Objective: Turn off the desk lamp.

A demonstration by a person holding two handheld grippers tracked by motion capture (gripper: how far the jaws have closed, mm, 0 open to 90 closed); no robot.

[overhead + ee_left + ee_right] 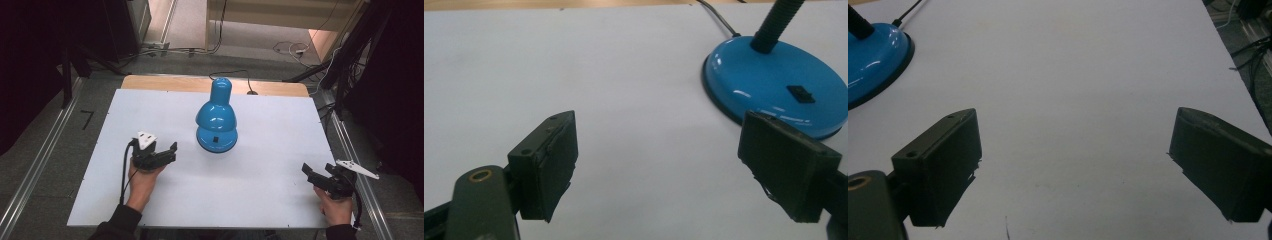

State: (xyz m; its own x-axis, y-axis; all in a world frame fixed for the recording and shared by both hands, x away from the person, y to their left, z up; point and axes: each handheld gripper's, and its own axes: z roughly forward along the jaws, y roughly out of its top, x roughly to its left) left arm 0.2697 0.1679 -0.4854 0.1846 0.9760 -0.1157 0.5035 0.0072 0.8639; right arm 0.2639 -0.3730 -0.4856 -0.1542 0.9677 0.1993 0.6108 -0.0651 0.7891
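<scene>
A glossy blue desk lamp (216,116) stands near the middle of the white table (150,210), its shade bent over its round base (769,80) and a black switch on the base. Its black cord (235,74) runs off the far edge. My left gripper (167,152) rests on the table left of the lamp base, open, nothing between its pads (551,165). The lamp base lies just beyond its right jaw. My right gripper (316,172) sits near the table's right front corner, open and empty, with the base (873,60) far off to its left.
The table's wooden far edge (165,82) shows behind the white sheet. Metal rails (350,150) run along both sides on the floor. Cables (295,49) lie on the floor beyond the table. Bare white surface stretches between the two grippers.
</scene>
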